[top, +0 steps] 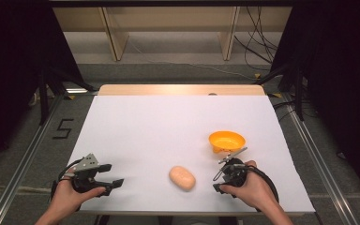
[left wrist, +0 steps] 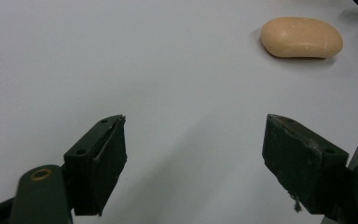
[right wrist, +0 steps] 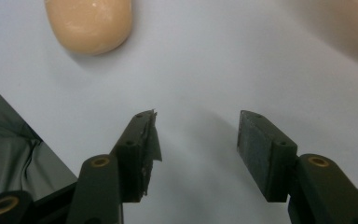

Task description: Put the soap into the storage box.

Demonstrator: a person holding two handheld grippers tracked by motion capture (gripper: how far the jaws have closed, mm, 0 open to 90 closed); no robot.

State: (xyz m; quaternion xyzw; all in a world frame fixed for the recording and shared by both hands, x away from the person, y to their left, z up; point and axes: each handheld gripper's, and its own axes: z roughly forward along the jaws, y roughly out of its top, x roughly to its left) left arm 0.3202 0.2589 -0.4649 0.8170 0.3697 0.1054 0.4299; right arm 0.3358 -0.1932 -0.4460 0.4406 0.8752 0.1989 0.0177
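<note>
- The left gripper (left wrist: 193, 154) sat closest in its own view, its two black jaws spread wide over bare white table (left wrist: 121, 56) with nothing between them and nothing touching the pads.
- In the high view that left gripper (top: 108, 174) was held in the person's left hand (top: 68, 197) near the front left edge of the table, its jaws pointing toward the middle.
- The right gripper (right wrist: 198, 140) also stood open in its own view, somewhat less wide, its pads (right wrist: 256, 149) clear of everything and only white surface between them.
- From above, the right gripper (top: 217, 182) was in the right hand (top: 251, 190) at the front right, aimed left toward the peach-coloured oval bar (top: 182, 177).
- The bar lay flat on the table between the two grippers, nearer the right one, and touched neither.
- The left gripper view showed the bar (left wrist: 301, 37) whole at its upper right; the right gripper view caught just its rounded end (right wrist: 89, 23) at the top left.
- An orange bowl (top: 227, 140) stood just beyond the right hand in the high view.
- A black "5" (top: 63, 128) was marked on the floor left of the table; the bar carried no writing I could read.
</note>
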